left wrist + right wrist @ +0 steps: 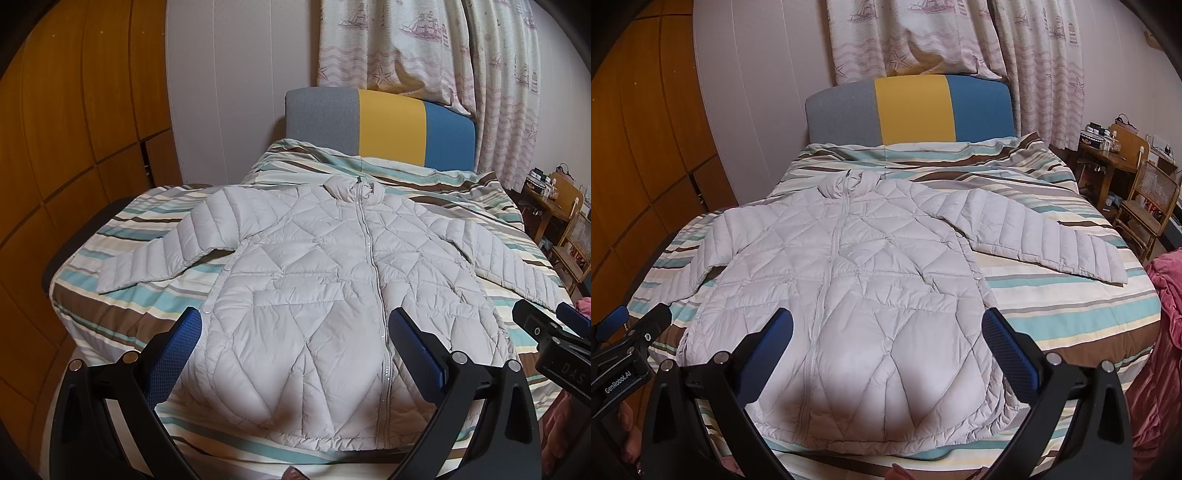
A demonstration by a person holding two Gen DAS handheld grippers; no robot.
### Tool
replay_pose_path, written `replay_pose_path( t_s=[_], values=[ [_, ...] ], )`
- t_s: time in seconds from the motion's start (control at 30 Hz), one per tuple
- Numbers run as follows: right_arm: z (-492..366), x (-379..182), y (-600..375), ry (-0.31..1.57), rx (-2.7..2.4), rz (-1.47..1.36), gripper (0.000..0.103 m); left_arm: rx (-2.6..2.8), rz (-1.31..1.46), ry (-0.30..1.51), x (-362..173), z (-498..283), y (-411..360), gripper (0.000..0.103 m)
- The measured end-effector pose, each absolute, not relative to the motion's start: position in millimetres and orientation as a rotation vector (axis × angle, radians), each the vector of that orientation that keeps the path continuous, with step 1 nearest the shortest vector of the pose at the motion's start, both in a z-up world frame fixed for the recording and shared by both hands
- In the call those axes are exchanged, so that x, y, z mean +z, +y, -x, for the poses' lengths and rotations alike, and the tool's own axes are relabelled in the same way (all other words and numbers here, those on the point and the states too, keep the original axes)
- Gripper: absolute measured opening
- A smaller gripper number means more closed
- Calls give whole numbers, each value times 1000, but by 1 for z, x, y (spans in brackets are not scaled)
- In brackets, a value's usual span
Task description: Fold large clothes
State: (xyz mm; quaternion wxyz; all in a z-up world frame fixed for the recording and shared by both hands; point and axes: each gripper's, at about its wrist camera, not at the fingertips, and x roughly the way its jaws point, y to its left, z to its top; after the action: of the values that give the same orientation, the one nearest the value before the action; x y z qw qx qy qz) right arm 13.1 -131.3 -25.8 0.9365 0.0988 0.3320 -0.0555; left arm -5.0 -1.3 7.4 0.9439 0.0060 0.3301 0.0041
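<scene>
The jacket lay flat on the bed, front up, zipped along its length, collar toward the headboard and hem toward the foot edge. It was a pale grey quilted garment with diamond stitching on the body and straight channels on the sleeves. Both sleeves were spread outward and angled down toward the side edges: one sleeve reached toward the left edge, the other sleeve toward the right edge, its cuff lying short of that edge. The hem lay just inside the foot edge.

The left gripper was held above the lower part of the jacket, its fingers wide apart and holding nothing; whether the tips touched the fabric could not be told. The right gripper was likewise held over the lower body of the jacket, fingers spread and empty. Each gripper appeared at the margin of the other's view, side by side near the foot edge.

The bed carried a duvet striped in teal, brown, cream and grey. The headboard was panelled grey, yellow and blue. Behind it hung curtains printed with ships and starfish. A wooden wardrobe stood to the left. A desk and a cane chair stood to the right, and pink fabric lay beside the right edge.
</scene>
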Motion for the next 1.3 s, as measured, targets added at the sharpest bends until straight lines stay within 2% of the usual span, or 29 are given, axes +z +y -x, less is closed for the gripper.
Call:
replay_pose_path(
  t_s=[1.3],
  values=[
    [-11, -22, -130, 687, -114, -203, 101, 13, -2, 665, 9, 10, 6, 100]
  ],
)
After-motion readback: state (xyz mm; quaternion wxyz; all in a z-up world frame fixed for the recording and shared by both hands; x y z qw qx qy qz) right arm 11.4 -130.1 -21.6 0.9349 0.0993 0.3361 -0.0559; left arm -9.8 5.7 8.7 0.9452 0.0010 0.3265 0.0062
